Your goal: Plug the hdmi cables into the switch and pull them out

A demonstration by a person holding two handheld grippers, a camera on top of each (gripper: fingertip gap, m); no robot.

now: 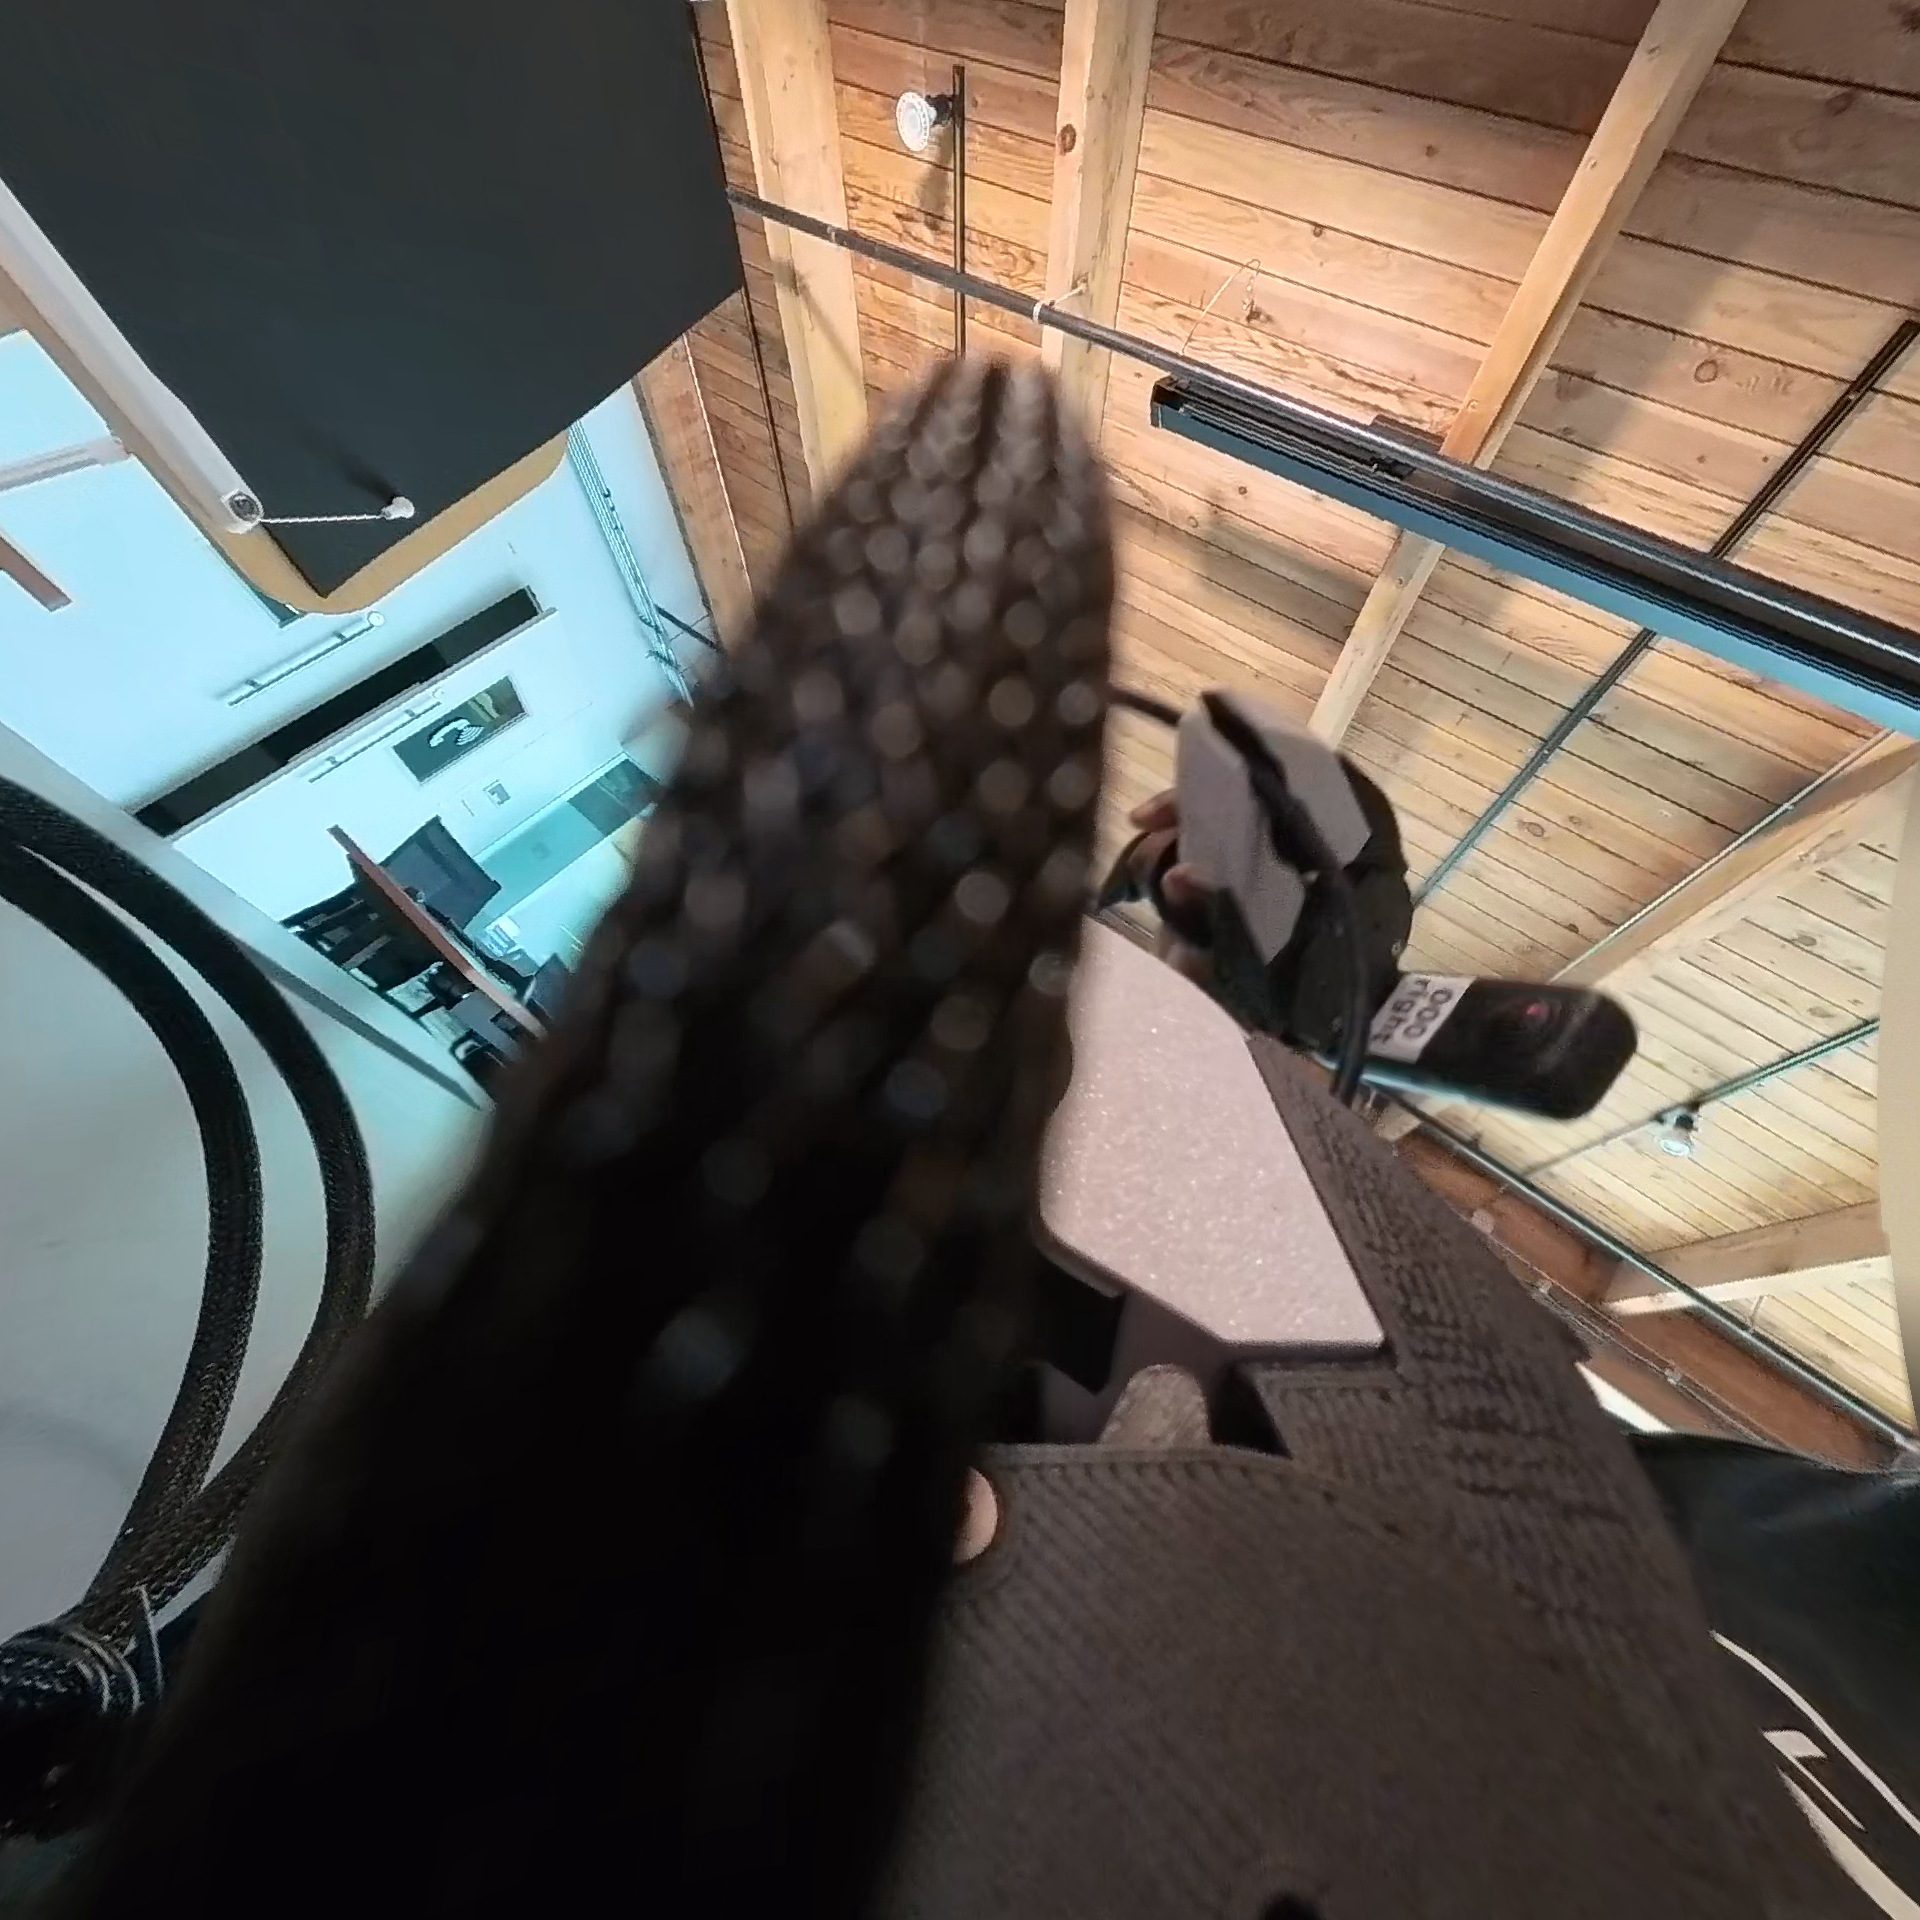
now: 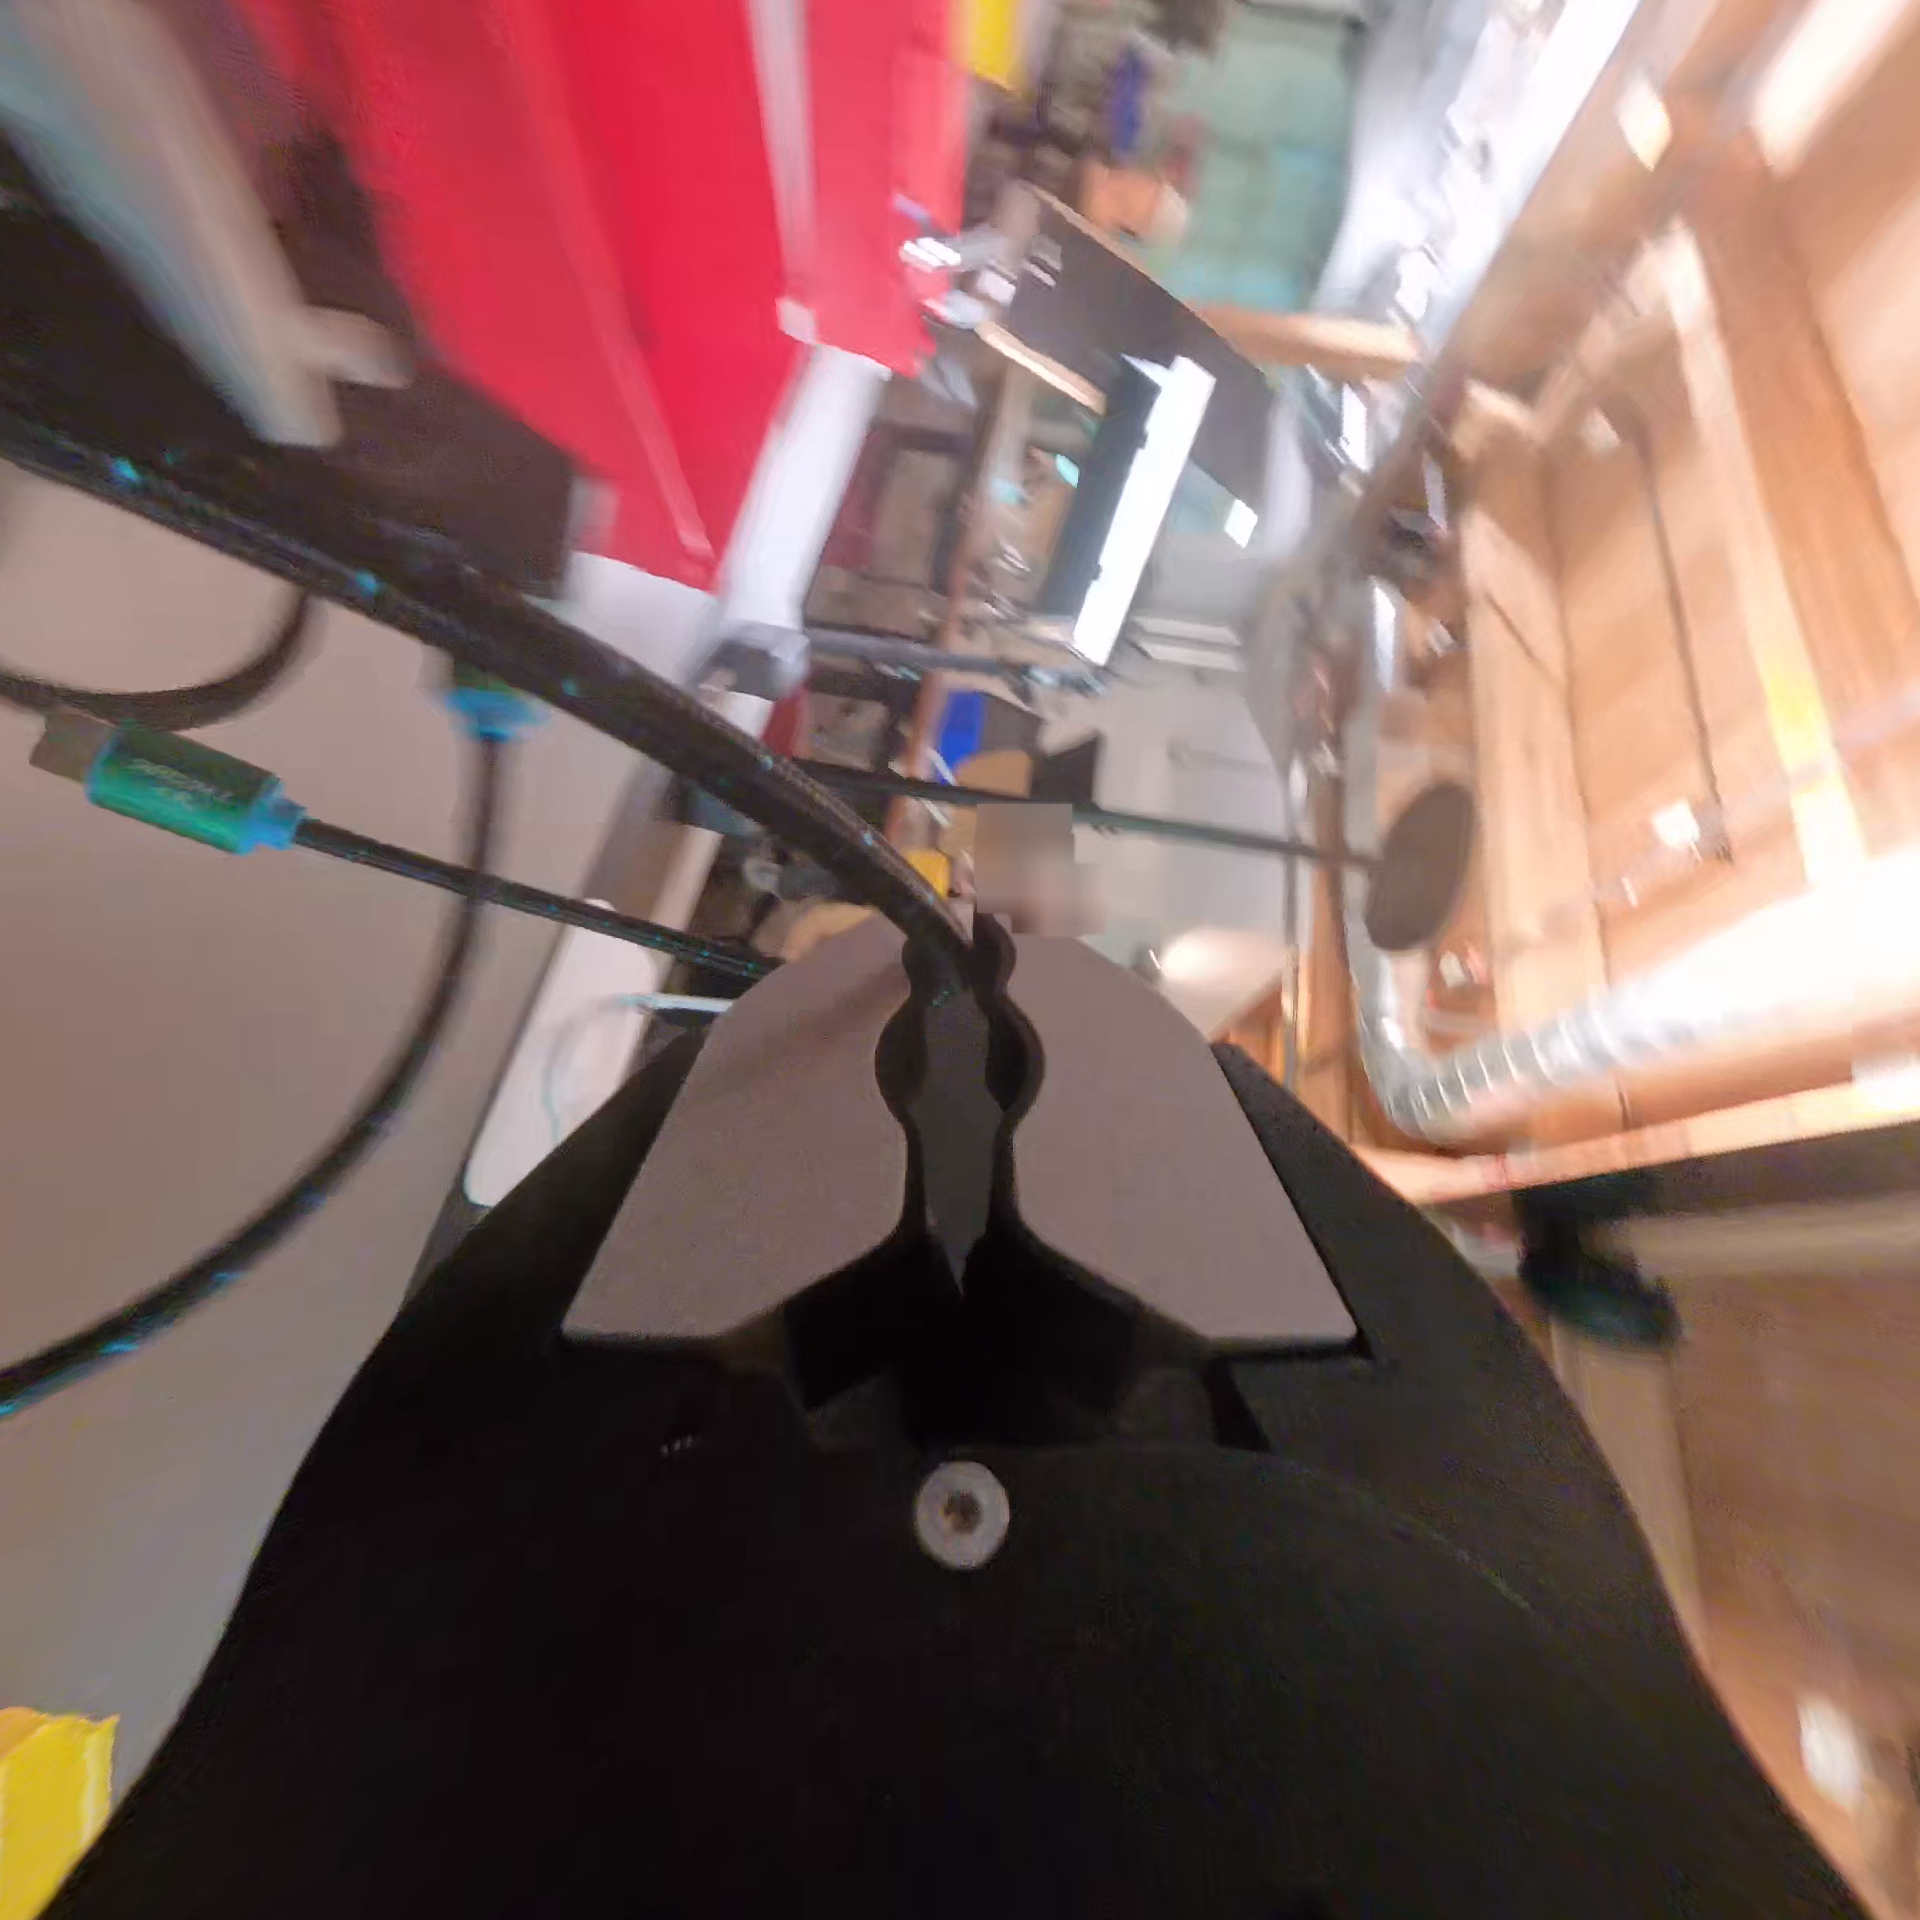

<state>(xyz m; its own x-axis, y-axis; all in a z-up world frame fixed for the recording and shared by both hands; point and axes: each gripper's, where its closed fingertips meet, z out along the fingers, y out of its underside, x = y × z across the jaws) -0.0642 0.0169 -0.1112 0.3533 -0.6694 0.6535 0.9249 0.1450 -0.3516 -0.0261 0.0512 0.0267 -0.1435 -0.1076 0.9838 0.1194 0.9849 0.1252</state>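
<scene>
In the right wrist view my right gripper [image 2: 961, 977] is shut on a black braided HDMI cable [image 2: 582, 644] that curves off to the upper left. A teal HDMI plug [image 2: 177, 790] lies loose on the pale table [image 2: 208, 1091], and a second blue plug [image 2: 488, 712] lies behind it. A blurred black box [image 2: 447, 488], perhaps the switch, sits at the upper left. In the left wrist view a blurred braided cable [image 1: 831, 935] right by the lens hides my left gripper's left finger; only the right pad [image 1: 1195, 1143] shows. The right gripper [image 1: 1247, 831] shows beyond it.
The left wrist view points up at a wooden ceiling [image 1: 1351, 260] with a black rail [image 1: 1558, 509]. A loop of black braided cable [image 1: 301, 1143] lies at the left. A red panel [image 2: 623, 260] stands behind the table, and a yellow object [image 2: 52, 1808] lies at the bottom left.
</scene>
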